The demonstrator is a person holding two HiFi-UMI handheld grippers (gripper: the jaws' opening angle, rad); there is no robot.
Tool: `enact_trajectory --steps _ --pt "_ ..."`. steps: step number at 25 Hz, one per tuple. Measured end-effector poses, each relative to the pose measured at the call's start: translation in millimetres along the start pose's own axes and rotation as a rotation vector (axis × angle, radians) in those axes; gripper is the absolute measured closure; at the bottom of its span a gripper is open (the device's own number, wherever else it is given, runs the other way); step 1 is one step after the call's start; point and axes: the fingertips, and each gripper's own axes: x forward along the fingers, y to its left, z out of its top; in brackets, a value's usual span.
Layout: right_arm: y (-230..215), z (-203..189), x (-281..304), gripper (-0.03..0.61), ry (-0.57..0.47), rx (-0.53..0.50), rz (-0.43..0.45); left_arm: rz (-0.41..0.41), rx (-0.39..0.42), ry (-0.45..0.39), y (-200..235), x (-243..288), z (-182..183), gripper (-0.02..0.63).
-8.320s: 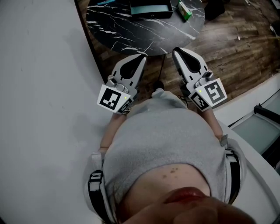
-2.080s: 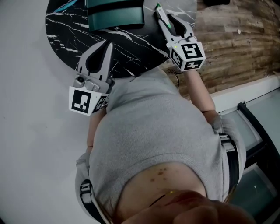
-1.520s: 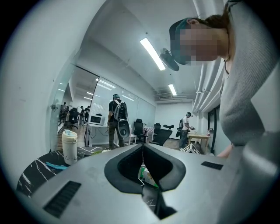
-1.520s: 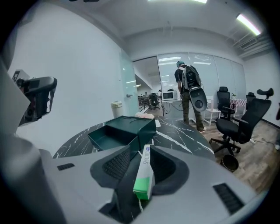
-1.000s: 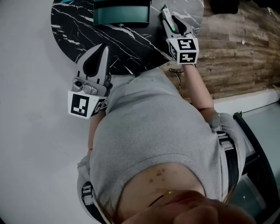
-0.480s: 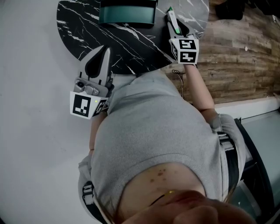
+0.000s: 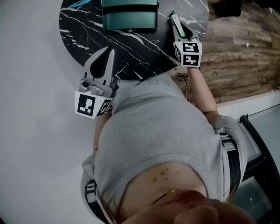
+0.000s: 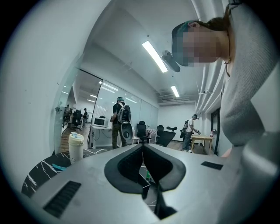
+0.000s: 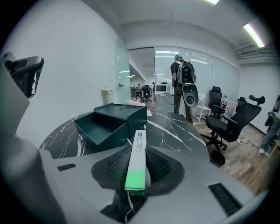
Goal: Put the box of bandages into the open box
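Note:
The bandage box (image 7: 178, 27) is slim and white with a green end. My right gripper (image 7: 176, 21) is shut on it and holds it on edge above the right part of the black marble table (image 7: 131, 48). In the right gripper view the bandage box (image 9: 137, 157) points towards the dark green open box (image 9: 109, 124), which stands just ahead and to the left with its hollow facing up. The open box (image 7: 129, 19) sits at the table's far side. My left gripper (image 7: 109, 51) is shut on nothing over the table's near edge, and its tips (image 8: 142, 146) meet.
A white lidded cup (image 8: 75, 147) stands on the table to the left. A thin teal item (image 7: 78, 3) lies at the table's far left. Wood floor (image 7: 236, 48) lies to the right. Office chairs (image 9: 236, 118) and a person with a backpack (image 9: 183, 87) are beyond the table.
Eight seconds ago the bandage box lay on the table and both grippers were by my body. Now the right gripper holds it. Over the last second both grippers have barely moved.

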Motion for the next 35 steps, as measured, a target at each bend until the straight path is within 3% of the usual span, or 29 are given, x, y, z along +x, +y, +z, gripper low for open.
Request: enact_trajectory --steps 15,35 --pt "13.9 34.7 -18.3 0.43 -0.069 0.073 -0.073 -0.08 0.005 -0.013 32.8 -12.3 8.5 0.601" --pt "71.6 92.3 -11.4 0.428 -0.13 -0.014 -0.014 -0.026 0.0 -0.061 73.0 -53.6 17.8 0.601"
